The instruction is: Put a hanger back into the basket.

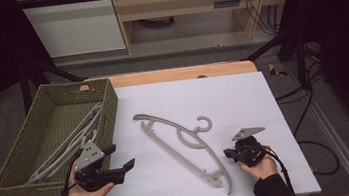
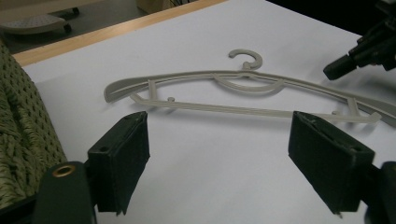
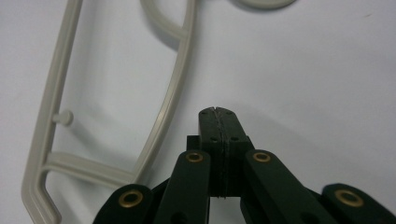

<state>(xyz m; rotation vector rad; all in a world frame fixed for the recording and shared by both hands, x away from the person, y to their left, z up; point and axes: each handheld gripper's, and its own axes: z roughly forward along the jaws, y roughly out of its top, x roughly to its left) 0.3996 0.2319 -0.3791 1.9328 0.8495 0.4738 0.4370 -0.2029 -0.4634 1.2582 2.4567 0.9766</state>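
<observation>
The left gripper (image 1: 122, 159) has its fingers (image 2: 119, 161) spread wide with nothing between them; bare table (image 2: 210, 186) lies in the gap. The hanger (image 1: 183, 142) lies flat just beyond those fingers, hook pointing away, apart from them. The right gripper (image 1: 228, 154) has its fingers (image 3: 218, 135) pressed fully together, holding nothing; the hanger's curved arm passes just beside their tips on the left, not touching. A basket (image 1: 108, 106) with more hangers (image 1: 74, 138) sits beside the left gripper.
</observation>
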